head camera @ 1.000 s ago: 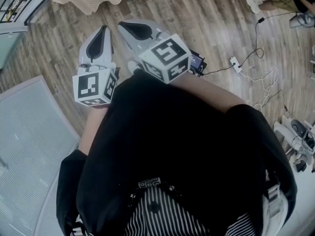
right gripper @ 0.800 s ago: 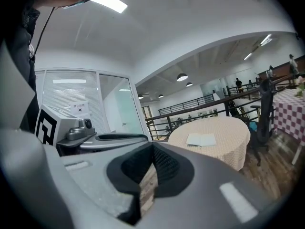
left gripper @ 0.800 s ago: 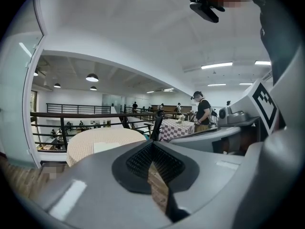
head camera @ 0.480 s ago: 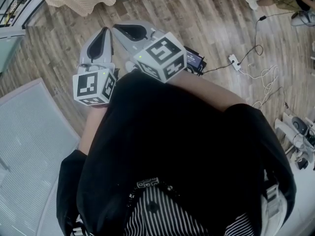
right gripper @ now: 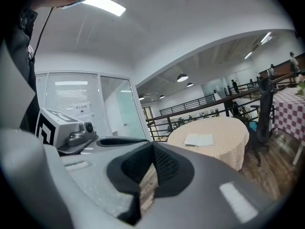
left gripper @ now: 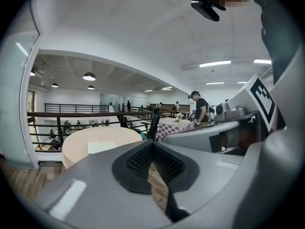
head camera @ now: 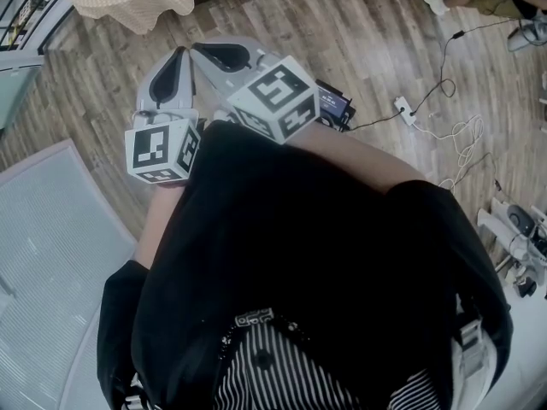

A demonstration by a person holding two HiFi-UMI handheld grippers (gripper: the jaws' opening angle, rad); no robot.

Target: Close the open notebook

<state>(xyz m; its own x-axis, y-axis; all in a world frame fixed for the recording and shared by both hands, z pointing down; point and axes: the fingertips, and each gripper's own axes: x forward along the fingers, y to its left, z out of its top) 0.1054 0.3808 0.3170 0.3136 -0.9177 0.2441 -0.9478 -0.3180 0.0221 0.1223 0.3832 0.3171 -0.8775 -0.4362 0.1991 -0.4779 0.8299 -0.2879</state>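
While the pale open paper notebook [right gripper: 199,140] lies unclosed on the round beige-clothed table [right gripper: 228,152] well ahead, left gripper [left gripper: 153,146] and right gripper [right gripper: 151,149] are both closed and empty. Judged: approach and closing outstanding.

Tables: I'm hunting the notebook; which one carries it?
The round beige-clothed table; the open notebook lies on it, not the checkered one.

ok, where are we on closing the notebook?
Nothing is done yet: the notebook lies open on the round clothed table. In hand: the left gripper and the right gripper are both shut and empty, pointed toward the table but well short of it. Left to do: reach the table, then fold one side of the notebook over the other.
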